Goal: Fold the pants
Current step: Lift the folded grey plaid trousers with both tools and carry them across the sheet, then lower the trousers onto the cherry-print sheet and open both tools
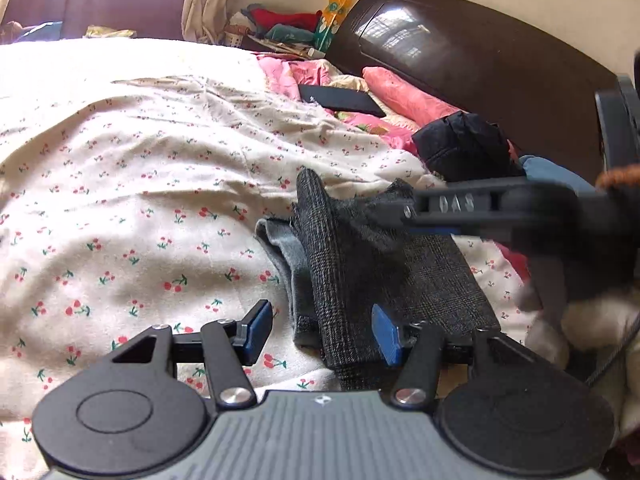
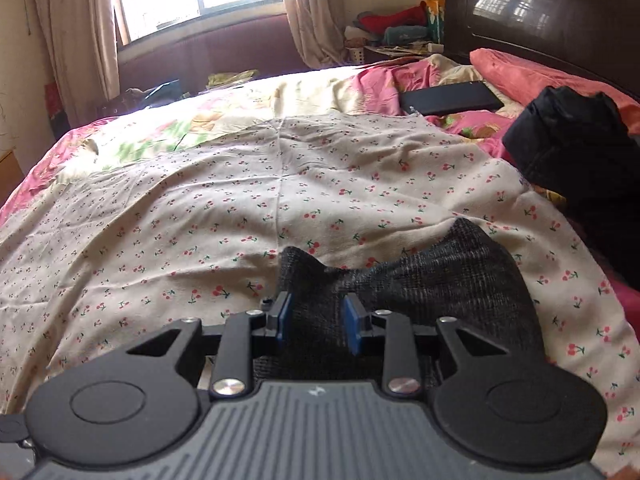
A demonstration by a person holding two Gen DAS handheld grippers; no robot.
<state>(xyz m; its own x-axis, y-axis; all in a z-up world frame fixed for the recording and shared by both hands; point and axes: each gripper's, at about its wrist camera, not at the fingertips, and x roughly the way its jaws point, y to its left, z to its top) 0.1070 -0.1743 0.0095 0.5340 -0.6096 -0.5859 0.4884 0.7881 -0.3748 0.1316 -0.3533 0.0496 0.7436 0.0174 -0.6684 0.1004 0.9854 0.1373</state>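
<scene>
Nearest the left wrist camera, the left gripper is seen with its blue-padded jaws spread wide. The near end of the dark grey checked woven pants lies between them; the right-hand pad sits against the cloth, the left-hand pad is clear of it over the sheet, so nothing is pinched.

Nearest the right wrist camera, the right gripper is seen with its jaws drawn in narrow on a bunched fold of the pants, the cloth filling the gap between the blue pads. A pinch on that fold is judged to be held.

Beyond the grippers, the pants are seen partly folded on the cream bedsheet printed with small red cherries, a paler grey layer showing along one edge. The fabric is judged soft, limp and light, with a slightly rough weave that should not slip; it can be expected to sag and bunch wherever unsupported. Hold is best taken at edges or corners, through all layers.

Farther off, a black crumpled garment lies near the dark wooden headboard.
</scene>
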